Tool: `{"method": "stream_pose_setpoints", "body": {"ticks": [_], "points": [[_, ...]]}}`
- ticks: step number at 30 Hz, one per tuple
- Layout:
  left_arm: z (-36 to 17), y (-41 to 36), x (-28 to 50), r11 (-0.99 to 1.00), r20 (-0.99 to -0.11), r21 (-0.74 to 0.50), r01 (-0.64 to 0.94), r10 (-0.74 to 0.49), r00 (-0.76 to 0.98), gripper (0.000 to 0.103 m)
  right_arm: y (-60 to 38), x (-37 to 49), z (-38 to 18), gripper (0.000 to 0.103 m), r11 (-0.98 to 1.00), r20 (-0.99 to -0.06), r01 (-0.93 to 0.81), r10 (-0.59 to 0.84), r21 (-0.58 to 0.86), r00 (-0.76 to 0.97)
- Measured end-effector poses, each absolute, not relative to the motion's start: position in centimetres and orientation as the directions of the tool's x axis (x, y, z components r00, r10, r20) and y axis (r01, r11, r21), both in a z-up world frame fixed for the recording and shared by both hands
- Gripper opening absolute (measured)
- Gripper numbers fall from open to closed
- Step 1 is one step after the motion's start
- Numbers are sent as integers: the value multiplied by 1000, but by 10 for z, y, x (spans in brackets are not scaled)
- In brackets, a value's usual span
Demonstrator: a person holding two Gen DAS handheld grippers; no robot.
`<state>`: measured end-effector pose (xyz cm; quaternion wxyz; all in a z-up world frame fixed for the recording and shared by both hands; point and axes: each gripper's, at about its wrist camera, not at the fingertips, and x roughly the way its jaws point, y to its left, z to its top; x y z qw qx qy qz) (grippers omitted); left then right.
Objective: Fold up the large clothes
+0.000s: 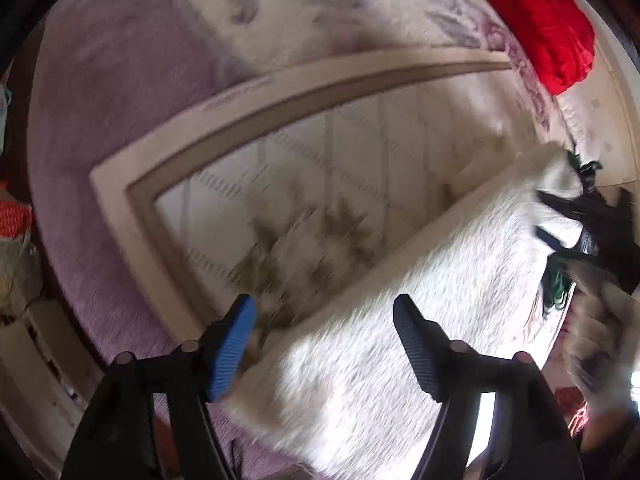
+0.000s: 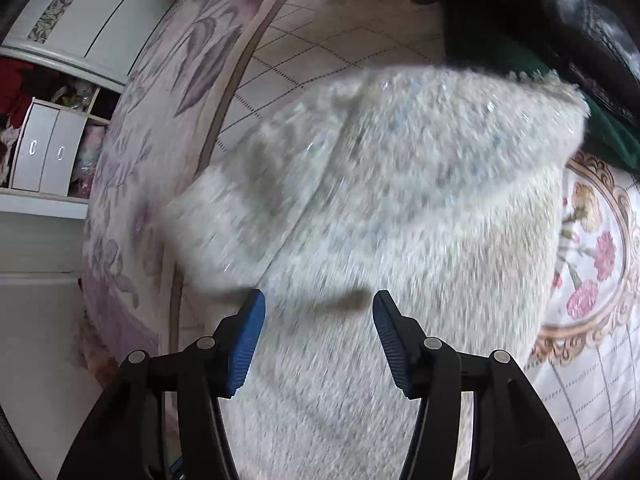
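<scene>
We've got the fuzzy white garment point(image 2: 400, 208) lying folded into a long strip on the floral bedspread point(image 1: 120, 80) across mid-frame, and both the left claw point(image 1: 324, 344) and right claw point(image 2: 318, 340) hang apart and empty, so we'd guess more folds remain.

Your right gripper point(image 2: 319, 320) hangs over the fuzzy white garment point(image 2: 400, 200) with jaws apart and nothing pinched, garment lying folded on the floral bedspread point(image 2: 592, 240), dark green cloth point(image 2: 608, 128) at its far edge.
</scene>
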<state>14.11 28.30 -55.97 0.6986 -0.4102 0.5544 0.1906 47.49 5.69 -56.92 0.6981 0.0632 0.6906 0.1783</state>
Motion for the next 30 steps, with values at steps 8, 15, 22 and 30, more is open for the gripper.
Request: {"method": "stream_pose_setpoints", "body": {"ticks": [8, 15, 22, 30], "points": [[-566, 270, 185, 666, -938, -329, -670, -147, 314, 71, 46, 463, -541, 65, 912, -941, -244, 338, 329, -7], [-570, 262, 157, 728, -968, -241, -642, -133, 212, 71, -54, 318, -547, 72, 949, -928, -24, 303, 315, -214], [-613, 245, 136, 811, -989, -140, -568, -142, 40, 68, -76, 212, -620, 72, 948, -863, 113, 317, 296, -394], [-550, 229, 120, 790, -962, -255, -558, -151, 227, 17, -80, 180, -597, 19, 937, -902, 142, 346, 319, -259]]}}
